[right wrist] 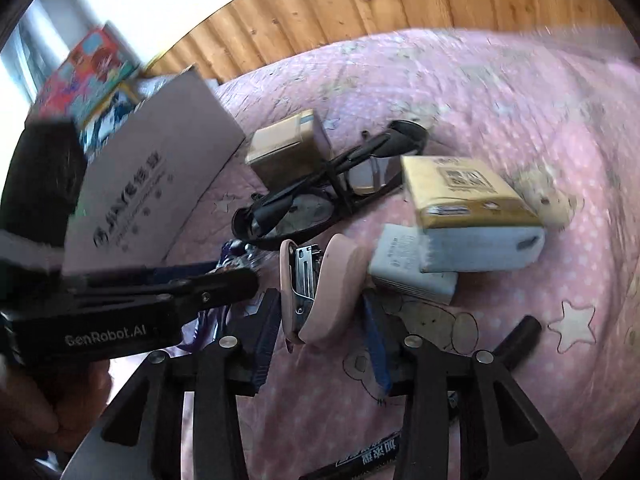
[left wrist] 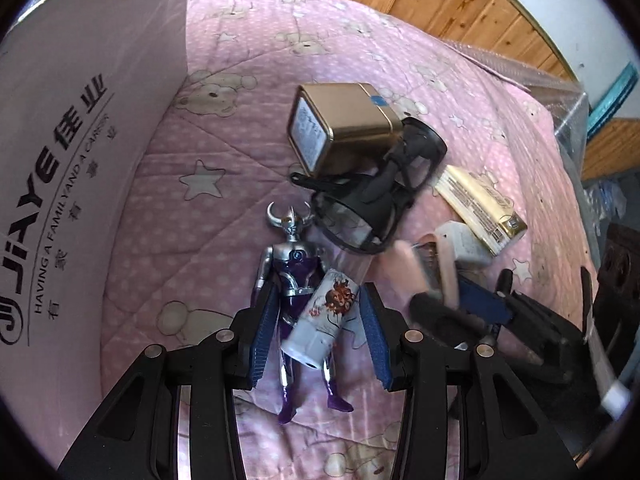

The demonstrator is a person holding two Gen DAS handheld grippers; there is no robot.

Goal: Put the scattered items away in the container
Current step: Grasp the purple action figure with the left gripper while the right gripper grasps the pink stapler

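In the left wrist view my left gripper [left wrist: 318, 330] is open around a white printed tube [left wrist: 324, 320] lying across a silver and purple toy figure [left wrist: 294, 276] on the pink quilt. The cardboard container [left wrist: 80, 160] stands to the left. In the right wrist view my right gripper [right wrist: 320, 326] is open around a pink stapler [right wrist: 324, 280]; its fingers sit beside the stapler, apart from it. Black glasses [right wrist: 320, 188], a gold tin [right wrist: 280, 148], a gold tissue pack [right wrist: 460, 184] and a white box [right wrist: 412, 268] lie beyond. The container [right wrist: 160, 184] shows at the left.
Black glasses [left wrist: 372, 196], the gold tin [left wrist: 344, 120] and the tissue pack [left wrist: 480, 204] lie right of the toy. A black marker [right wrist: 360, 460] and a black cylinder [right wrist: 520, 340] lie near my right gripper. A colourful box [right wrist: 88, 68] stands behind the container. A wooden headboard [right wrist: 400, 4] bounds the bed.
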